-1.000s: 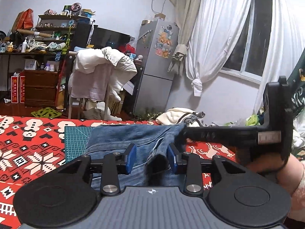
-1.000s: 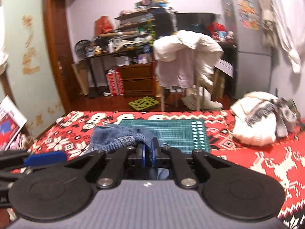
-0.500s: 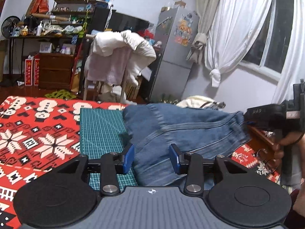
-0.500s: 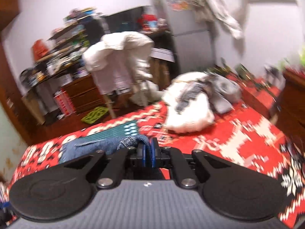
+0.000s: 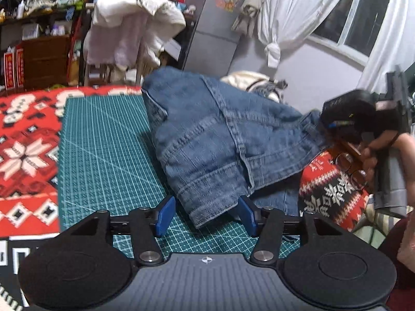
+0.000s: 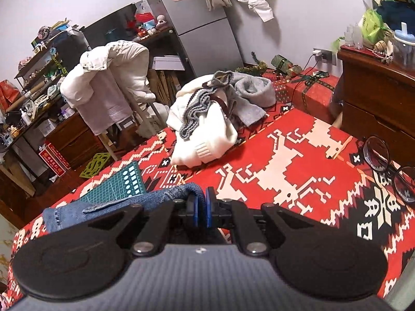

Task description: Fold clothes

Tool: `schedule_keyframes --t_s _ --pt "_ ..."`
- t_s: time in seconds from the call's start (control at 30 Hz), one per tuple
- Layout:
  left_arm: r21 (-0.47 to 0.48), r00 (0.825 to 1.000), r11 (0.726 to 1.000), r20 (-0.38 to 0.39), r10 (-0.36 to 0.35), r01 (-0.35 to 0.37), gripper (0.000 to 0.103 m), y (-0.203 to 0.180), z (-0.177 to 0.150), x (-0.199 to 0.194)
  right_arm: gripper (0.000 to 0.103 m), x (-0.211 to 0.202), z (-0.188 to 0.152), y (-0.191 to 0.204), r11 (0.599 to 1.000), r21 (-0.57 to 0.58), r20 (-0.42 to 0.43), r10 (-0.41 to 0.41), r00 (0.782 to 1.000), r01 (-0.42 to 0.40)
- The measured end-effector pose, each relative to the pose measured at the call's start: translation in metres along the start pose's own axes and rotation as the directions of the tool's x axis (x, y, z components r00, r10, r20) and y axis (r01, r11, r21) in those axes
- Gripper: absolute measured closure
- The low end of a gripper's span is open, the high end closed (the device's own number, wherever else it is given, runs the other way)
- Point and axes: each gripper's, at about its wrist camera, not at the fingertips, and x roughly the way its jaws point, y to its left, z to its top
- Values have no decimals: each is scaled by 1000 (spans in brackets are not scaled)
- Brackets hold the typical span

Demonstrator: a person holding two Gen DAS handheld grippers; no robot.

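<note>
A pair of blue denim jeans [image 5: 220, 140] lies half lifted over the green cutting mat [image 5: 103, 150] on the red patterned cloth. My left gripper [image 5: 206, 213] is open, its blue pads either side of a hanging denim hem without pinching it. In the left wrist view my right gripper [image 5: 334, 123] holds the jeans' far corner up at the right. In the right wrist view, my right gripper [image 6: 201, 206] is shut on a fold of the jeans [image 6: 109, 206], which trails off to the left.
A heap of white and grey clothes [image 6: 210, 119] sits at the far side of the red cloth [image 6: 285, 160]. Round glasses [image 6: 389, 165] lie near the right edge beside a wooden dresser [image 6: 376, 93]. A chair draped in white garments [image 5: 129, 33] stands behind.
My right gripper has pulled the jeans' corner further right, spreading the denim. My left gripper has dropped toward the mat and opened wider around the near hem.
</note>
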Motion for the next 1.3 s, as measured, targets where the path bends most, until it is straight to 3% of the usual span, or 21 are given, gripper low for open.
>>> schedule_keyframes --t_s 0.2,0.27,0.33,0.43,0.57,0.77,1.07,1.23,1.3 --pt "-66 999 997 -32 28 -30 50 3 0 28 96 -3 -3 4 1000 -1 1 20 1000 -20" --pt "-96 999 995 -24 25 -27 55 5 1 34 96 -4 -3 5 1000 -2 0 27 1000 -27" --pt "-131 1000 991 -12 24 -25 63 7 2 39 96 -4 -4 7 1000 -3 1 30 1000 -30" --pt "-155 999 987 5 33 -31 83 9 1 37 96 -4 -4 8 999 -3 -4 40 999 -40" --pt "-148 995 987 66 75 -65 93 6 7 19 97 -7 -6 17 997 -40 0 67 998 -67" --pt "-203 973 976 196 118 -77 95 12 16 -25 98 -24 -6 35 983 -105 27 154 988 -150" --pt "-250 913 961 355 202 -116 95 11 32 -104 98 -76 -7 64 919 -211 64 352 934 -332" --pt "-271 881 954 410 236 -129 95 6 39 -149 98 -114 -6 78 864 -283 82 455 887 -417" --pt "-293 873 951 432 226 -101 96 5 45 -167 98 -128 -5 81 839 -284 77 503 861 -465"
